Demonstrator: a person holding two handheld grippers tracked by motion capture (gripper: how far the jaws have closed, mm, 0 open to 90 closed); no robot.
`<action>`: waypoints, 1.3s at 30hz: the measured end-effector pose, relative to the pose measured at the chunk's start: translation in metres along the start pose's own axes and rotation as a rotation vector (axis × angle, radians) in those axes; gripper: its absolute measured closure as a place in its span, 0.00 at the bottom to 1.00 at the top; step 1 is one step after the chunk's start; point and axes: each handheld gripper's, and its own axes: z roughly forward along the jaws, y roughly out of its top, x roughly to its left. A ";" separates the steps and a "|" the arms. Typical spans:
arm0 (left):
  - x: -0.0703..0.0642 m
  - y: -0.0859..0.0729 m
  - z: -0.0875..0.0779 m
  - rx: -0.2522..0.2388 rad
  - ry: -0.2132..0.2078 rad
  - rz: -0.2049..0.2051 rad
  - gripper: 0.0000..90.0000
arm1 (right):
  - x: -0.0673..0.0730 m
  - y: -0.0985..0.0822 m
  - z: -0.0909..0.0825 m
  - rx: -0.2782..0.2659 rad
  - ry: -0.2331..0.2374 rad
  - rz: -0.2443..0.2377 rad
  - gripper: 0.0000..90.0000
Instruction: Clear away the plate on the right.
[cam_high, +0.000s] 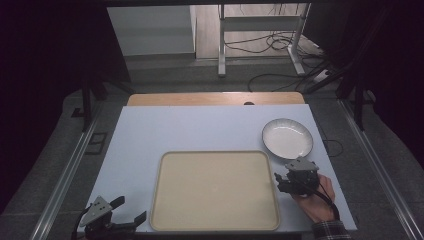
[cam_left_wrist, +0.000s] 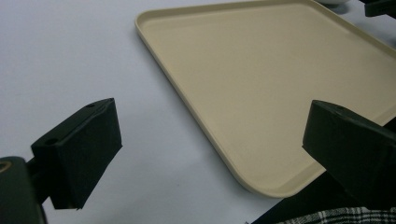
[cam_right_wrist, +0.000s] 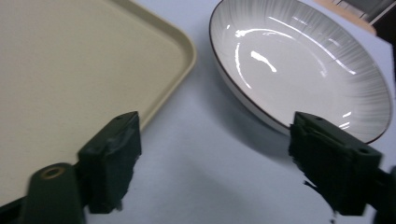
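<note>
A wide, pale beige tray (cam_high: 215, 190) with rounded corners and a low raised rim lies flat near the front of the light blue tabletop (cam_high: 200, 130), its surface bare. Just beyond its far right corner sits a shallow round white plate (cam_high: 287, 137), glossy inside, with fine ribbed lines running toward a thin dark edge; plate and tray are close but apart. The right gripper (cam_high: 295, 175), held in a hand (cam_high: 320, 197) with a plaid cuff, hovers beside the tray's right edge, just short of the plate, its jaws spread wide with nothing between them. The left gripper (cam_high: 127, 212) rests at the tabletop's front left corner, next to the tray's near corner, jaws likewise parted and empty.
</note>
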 end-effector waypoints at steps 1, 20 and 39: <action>0.000 0.000 0.000 0.000 0.000 0.000 0.05 | 0.000 0.002 0.001 0.006 -0.024 -0.037 0.30; 0.000 0.000 0.000 -0.002 0.000 -0.006 0.05 | 0.005 0.010 0.019 0.070 -0.146 -0.286 0.37; 0.000 0.000 0.000 -0.002 0.000 -0.006 0.05 | 0.014 0.012 0.035 0.098 -0.249 -0.514 0.49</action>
